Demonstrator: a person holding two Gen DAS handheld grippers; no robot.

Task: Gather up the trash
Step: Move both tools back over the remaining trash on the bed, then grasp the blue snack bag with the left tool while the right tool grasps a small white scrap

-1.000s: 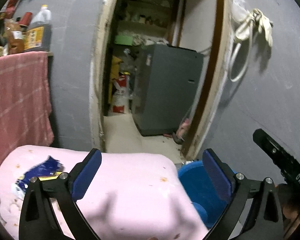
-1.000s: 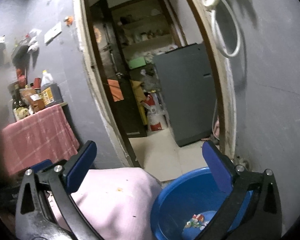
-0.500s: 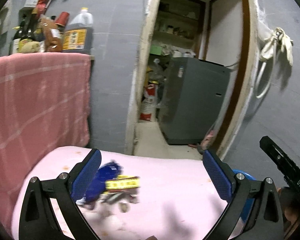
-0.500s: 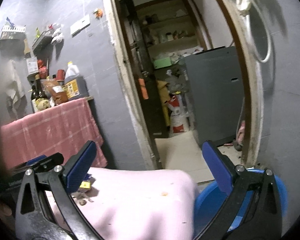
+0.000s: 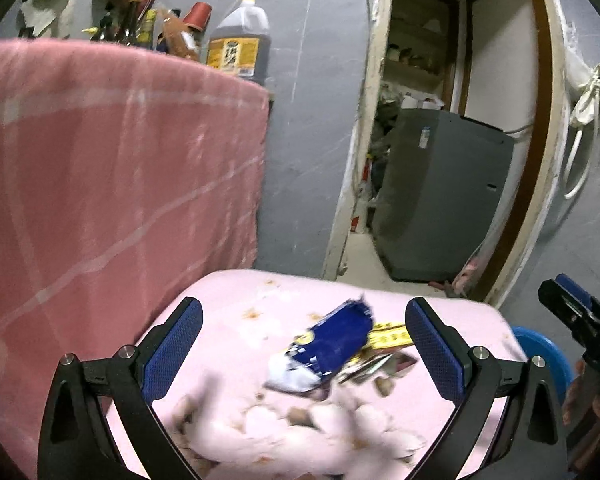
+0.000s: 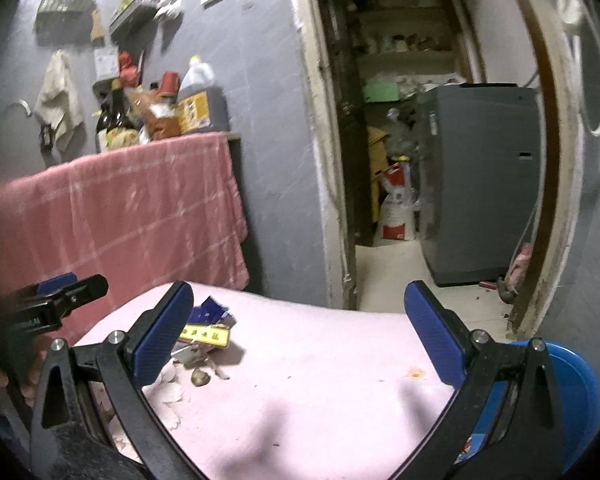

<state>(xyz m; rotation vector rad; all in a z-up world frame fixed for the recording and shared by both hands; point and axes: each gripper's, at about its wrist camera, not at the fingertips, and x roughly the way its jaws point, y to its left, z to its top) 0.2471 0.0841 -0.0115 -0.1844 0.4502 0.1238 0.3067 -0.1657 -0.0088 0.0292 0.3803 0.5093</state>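
A pink-covered table (image 5: 452, 412) (image 6: 320, 380) holds a small heap of trash. A crumpled blue wrapper (image 5: 328, 344) (image 6: 210, 310) lies on top, with a yellow label strip (image 5: 390, 336) (image 6: 204, 334) beside it and nut shells (image 5: 300, 416) (image 6: 200, 378) around. My left gripper (image 5: 304, 348) stands open, its blue pads either side of the heap and nothing held. My right gripper (image 6: 298, 332) is open too, with the heap by its left pad. A blue basin (image 6: 572, 396) (image 5: 540, 352) sits off the table's right end.
A pink checked cloth (image 5: 112, 184) (image 6: 132, 216) hangs over a counter at the left, with bottles and a large jug (image 5: 238, 40) (image 6: 198, 100) on top. Behind is an open doorway with a grey appliance (image 5: 440, 196) (image 6: 480, 184). A rope (image 5: 592, 92) hangs on the right wall.
Both views have swung left, from the basin toward the trash heap. The blue wrapper now lies between my left gripper's pads. Both grippers stayed open.
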